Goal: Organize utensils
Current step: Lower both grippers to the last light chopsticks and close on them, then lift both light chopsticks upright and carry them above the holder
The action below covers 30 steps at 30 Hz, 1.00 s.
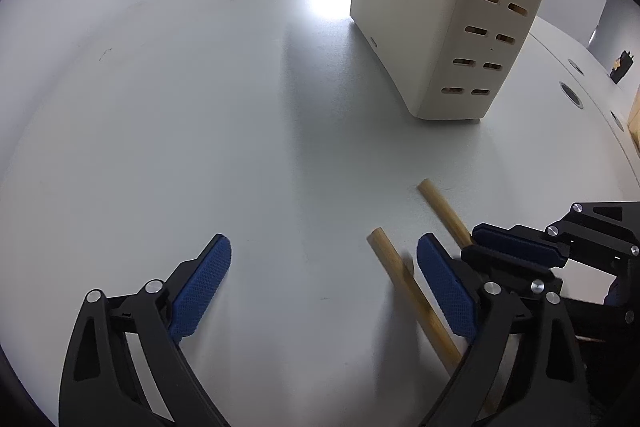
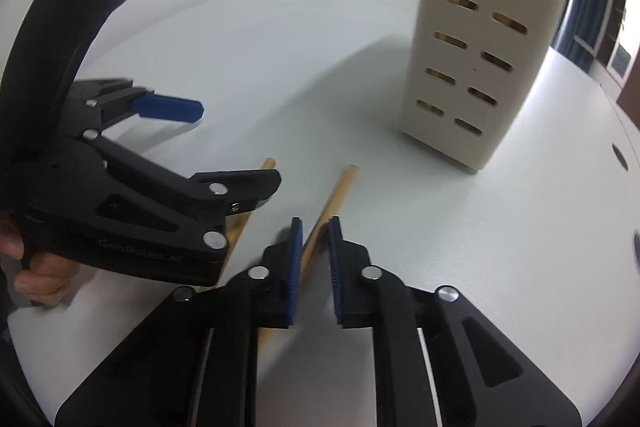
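Two wooden sticks lie on the white table. The left gripper is spread wide, holding nothing. The right gripper has its blue pads close around one stick. The cream holder stands at 1 o'clock.

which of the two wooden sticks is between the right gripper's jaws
The stick nearer the cream holder: that chopstick runs between the right gripper jaws. The other stick lies leftward, under the left gripper.
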Motion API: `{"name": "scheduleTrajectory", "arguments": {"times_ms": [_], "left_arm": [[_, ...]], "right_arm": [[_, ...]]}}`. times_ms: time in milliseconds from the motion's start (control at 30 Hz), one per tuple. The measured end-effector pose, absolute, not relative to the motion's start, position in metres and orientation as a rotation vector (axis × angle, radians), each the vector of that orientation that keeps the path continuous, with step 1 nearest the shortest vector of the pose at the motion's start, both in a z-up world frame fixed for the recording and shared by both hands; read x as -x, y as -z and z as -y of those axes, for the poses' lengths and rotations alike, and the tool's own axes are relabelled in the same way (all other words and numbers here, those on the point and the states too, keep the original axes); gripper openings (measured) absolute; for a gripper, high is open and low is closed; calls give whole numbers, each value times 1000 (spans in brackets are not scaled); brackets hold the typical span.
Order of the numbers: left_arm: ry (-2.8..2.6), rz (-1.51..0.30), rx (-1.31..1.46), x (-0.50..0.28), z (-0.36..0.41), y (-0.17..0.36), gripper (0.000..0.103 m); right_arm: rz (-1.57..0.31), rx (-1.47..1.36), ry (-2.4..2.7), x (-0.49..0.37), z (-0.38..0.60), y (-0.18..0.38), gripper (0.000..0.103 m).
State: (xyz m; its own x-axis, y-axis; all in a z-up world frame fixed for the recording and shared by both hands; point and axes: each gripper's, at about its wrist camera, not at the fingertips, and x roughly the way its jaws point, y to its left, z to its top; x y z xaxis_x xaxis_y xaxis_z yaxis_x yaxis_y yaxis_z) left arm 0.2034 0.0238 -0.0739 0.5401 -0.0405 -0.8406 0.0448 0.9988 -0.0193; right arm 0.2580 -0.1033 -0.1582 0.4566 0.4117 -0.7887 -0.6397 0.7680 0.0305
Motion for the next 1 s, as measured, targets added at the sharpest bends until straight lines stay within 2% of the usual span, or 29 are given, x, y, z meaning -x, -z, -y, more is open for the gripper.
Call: {"name": "scheduleTrajectory", "arguments": {"times_ms": [133, 167, 233, 267, 300, 333, 367, 400, 467, 667, 1000], "left_arm": [[52, -1024, -47, -203, -12, 78, 86], [62, -1021, -56, -203, -9, 78, 82], [89, -1023, -69, -203, -1, 74, 65], [105, -1023, -78, -202, 3, 72, 48], [112, -1023, -86, -202, 6, 71, 35], [117, -1021, -91, -202, 8, 71, 31], [122, -1016, -93, -201, 10, 71, 20], [121, -1011, -97, -201, 10, 71, 14], [126, -1014, -79, -199, 8, 70, 8], [195, -1017, 53, -191, -8, 59, 6], [314, -831, 186, -144, -22, -19, 5]], "right_arm": [[-866, 198, -621, -267, 125, 149, 7], [-849, 178, -614, -267, 131, 143, 7], [-815, 124, -611, -269, 143, 133, 7], [-796, 90, -614, -270, 149, 127, 7], [-774, 62, -624, -272, 156, 121, 7], [-754, 41, -624, -271, 162, 117, 7], [-736, 23, -612, -271, 169, 112, 7], [-716, 3, -607, -272, 173, 110, 7], [-680, -50, -614, -265, 177, 101, 7], [-551, -193, -653, -256, 213, 77, 7], [-297, -263, -725, -240, 233, 17, 7]]}}
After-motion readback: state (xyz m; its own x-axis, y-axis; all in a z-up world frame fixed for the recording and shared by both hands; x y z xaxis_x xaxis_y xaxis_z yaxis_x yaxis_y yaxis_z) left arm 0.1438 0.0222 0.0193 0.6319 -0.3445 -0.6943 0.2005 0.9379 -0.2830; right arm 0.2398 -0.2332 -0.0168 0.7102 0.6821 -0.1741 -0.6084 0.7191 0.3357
